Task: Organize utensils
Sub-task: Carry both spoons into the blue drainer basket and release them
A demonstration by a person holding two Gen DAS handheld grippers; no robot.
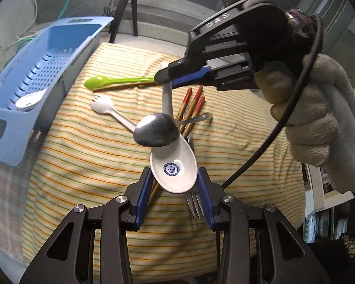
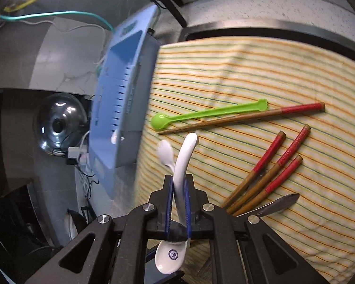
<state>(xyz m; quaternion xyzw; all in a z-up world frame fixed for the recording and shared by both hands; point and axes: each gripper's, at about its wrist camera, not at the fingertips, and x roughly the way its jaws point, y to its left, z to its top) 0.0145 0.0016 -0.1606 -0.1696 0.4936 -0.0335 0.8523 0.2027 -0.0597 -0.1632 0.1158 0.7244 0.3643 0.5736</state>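
Two grippers in play: right gripper clamped on the white soup spoon handle, bowl hanging behind its fingers; left gripper has fingers apart, straddling that bowl, holding nothing. Judgement: keep the clamp firm, lift clear of the metal spoon and chopsticks, swing left to the blue basket. Basket rim is the edge to clear; open cloth ahead

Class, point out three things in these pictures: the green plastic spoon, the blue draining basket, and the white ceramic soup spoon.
green plastic spoon (image 2: 209,113): right wrist view, middle of its handle.
blue draining basket (image 1: 49,40): left wrist view, inner back wall.
white ceramic soup spoon (image 1: 175,165): left wrist view, bowl, at the blue emblem.
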